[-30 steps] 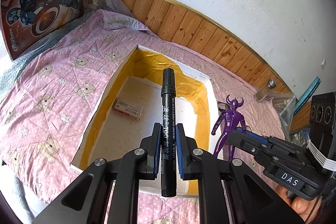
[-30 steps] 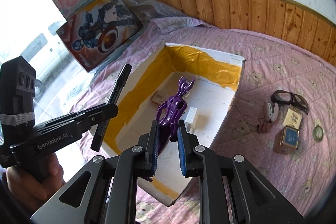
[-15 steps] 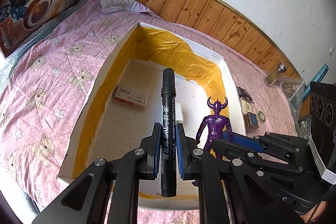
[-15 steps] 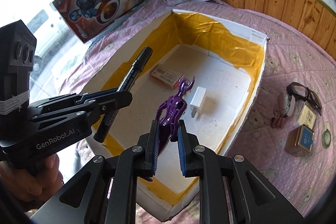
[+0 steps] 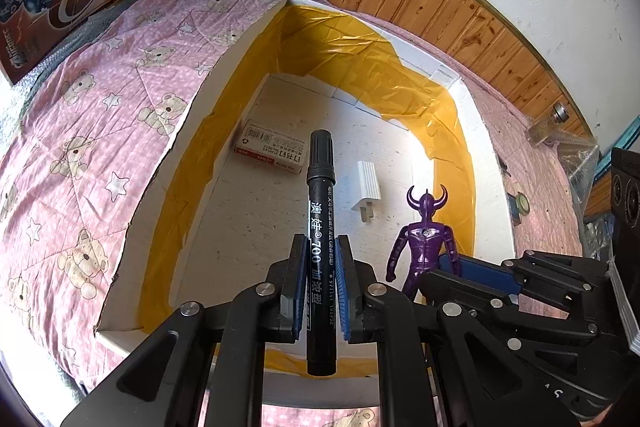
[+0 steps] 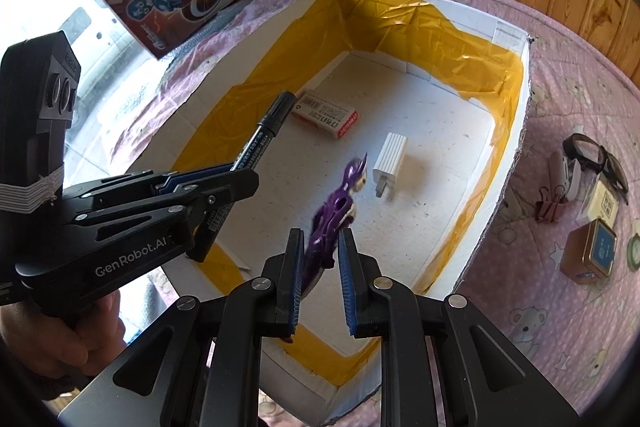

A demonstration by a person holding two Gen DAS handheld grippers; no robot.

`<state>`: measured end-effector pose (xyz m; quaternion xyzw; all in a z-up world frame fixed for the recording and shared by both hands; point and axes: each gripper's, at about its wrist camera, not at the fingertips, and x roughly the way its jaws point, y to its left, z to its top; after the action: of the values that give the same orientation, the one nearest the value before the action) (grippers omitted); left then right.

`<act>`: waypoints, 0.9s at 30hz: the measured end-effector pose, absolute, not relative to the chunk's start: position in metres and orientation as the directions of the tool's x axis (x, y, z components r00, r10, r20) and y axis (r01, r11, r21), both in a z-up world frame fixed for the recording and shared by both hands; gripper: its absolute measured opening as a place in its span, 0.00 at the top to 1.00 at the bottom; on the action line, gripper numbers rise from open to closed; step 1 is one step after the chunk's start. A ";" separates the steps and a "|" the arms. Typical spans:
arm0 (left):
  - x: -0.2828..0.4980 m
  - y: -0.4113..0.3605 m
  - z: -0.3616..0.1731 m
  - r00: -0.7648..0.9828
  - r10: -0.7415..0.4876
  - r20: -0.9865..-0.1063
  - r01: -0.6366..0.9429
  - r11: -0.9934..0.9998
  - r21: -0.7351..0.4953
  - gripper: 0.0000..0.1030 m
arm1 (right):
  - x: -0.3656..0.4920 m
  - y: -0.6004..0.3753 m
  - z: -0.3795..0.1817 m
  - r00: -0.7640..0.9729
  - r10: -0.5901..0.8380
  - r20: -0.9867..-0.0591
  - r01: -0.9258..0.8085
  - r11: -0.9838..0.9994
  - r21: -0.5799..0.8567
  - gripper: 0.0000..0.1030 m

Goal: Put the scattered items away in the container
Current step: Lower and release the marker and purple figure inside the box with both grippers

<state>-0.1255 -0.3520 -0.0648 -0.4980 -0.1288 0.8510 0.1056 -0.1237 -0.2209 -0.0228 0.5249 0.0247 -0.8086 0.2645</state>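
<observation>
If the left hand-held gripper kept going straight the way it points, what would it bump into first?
Probably the white floor of the box, near the red-and-white carton; depth is hard to judge. The marker it holds would touch first.

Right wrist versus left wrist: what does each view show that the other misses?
Only the right wrist view: dark-framed spectacles, pink binder clips and a brown tin on the quilt beside the box, plus the hand holding the left tongs.

Only the left wrist view: a clear glass bottle by the wall.

Both: the yellow-taped white foam box, black marker pen, purple horned figure, white plug charger and red-and-white carton.
</observation>
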 end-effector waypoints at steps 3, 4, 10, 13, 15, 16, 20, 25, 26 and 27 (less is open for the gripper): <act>-0.125 -0.352 -0.064 -0.482 0.300 -0.823 -0.047 -0.947 -0.317 0.84 | -0.124 -0.218 -0.023 -0.307 -0.409 -0.859 0.441 -0.861 0.252 0.81; -0.124 -0.352 -0.064 -0.484 0.300 -0.822 -0.046 -0.947 -0.319 0.83 | -0.124 -0.218 -0.022 -0.308 -0.410 -0.859 0.438 -0.862 0.254 0.81; -0.122 -0.353 -0.062 -0.493 0.299 -0.817 -0.041 -0.946 -0.321 0.81 | -0.123 -0.215 -0.022 -0.311 -0.407 -0.859 0.432 -0.865 0.254 0.81; -0.121 -0.353 -0.061 -0.494 0.299 -0.817 -0.041 -0.946 -0.322 0.81 | -0.122 -0.214 -0.021 -0.312 -0.406 -0.859 0.429 -0.867 0.254 0.81; -0.120 -0.353 -0.061 -0.493 0.300 -0.816 -0.042 -0.946 -0.322 0.81 | -0.122 -0.214 -0.021 -0.313 -0.407 -0.858 0.427 -0.867 0.255 0.81; -0.120 -0.354 -0.061 -0.494 0.301 -0.816 -0.042 -0.945 -0.323 0.81 | -0.122 -0.214 -0.021 -0.313 -0.406 -0.858 0.427 -0.868 0.255 0.81; -0.119 -0.354 -0.060 -0.496 0.299 -0.815 -0.038 -0.945 -0.324 0.81 | -0.122 -0.213 -0.020 -0.313 -0.409 -0.857 0.426 -0.867 0.258 0.81; -0.117 -0.353 -0.058 -0.499 0.300 -0.813 -0.034 -0.944 -0.328 0.80 | -0.118 -0.209 -0.017 -0.321 -0.416 -0.851 0.419 -0.868 0.266 0.78; -0.116 -0.353 -0.057 -0.500 0.301 -0.812 -0.034 -0.944 -0.330 0.80 | -0.116 -0.209 -0.016 -0.323 -0.419 -0.849 0.418 -0.868 0.269 0.78; -0.116 -0.353 -0.056 -0.501 0.302 -0.811 -0.034 -0.943 -0.330 0.80 | -0.115 -0.209 -0.015 -0.324 -0.423 -0.847 0.417 -0.867 0.273 0.78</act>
<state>-0.1155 -0.3526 -0.0561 -0.4897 -0.1368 0.8554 0.0984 -0.1151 -0.2088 -0.0154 0.5211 -0.0024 -0.8135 0.2582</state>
